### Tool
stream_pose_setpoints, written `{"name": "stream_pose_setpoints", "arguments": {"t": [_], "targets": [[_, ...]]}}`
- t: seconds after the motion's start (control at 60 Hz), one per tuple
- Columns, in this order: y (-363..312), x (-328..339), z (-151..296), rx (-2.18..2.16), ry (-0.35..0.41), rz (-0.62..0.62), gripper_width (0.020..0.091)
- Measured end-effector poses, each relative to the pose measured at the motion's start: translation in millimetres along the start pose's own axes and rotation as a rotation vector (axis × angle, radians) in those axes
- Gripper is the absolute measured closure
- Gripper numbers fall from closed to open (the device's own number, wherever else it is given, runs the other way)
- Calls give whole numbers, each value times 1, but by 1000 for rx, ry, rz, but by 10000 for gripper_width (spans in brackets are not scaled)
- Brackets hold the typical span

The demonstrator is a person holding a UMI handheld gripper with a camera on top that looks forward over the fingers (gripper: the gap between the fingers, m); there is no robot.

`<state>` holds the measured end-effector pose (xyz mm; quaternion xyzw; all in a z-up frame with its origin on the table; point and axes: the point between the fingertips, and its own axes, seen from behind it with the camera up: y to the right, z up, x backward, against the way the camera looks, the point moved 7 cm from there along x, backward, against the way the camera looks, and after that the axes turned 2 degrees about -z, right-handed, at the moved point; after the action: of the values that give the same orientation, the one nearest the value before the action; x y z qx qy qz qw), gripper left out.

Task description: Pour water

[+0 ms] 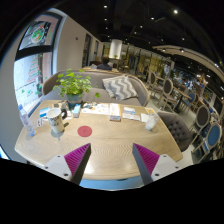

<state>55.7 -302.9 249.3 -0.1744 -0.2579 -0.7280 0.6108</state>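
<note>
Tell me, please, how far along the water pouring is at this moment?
Nothing looks done yet. The claw is open and empty, its fingers over the near edge of the wooden table. In hand is only the approach: the bottle-like things beside the potted plant and the pale cup lie well beyond the fingers. Left: reach a vessel, grip it, pour. Which one holds water I cannot tell.

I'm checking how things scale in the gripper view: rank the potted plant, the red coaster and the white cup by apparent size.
1. potted plant
2. red coaster and white cup: they look alike, so unranked.
The gripper is open, holding nothing.
</note>
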Motion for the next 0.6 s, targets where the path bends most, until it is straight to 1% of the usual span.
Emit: {"name": "stream_pose_setpoints", "arguments": {"t": [0.117, 0.317, 0.517, 0.6], "targets": [[-15, 4, -7, 5, -19, 28, 245], [-73, 11, -28, 38, -55, 94, 246], [-174, 30, -51, 52, -98, 213, 246], [-226, 35, -51, 42, -96, 267, 247]]}}
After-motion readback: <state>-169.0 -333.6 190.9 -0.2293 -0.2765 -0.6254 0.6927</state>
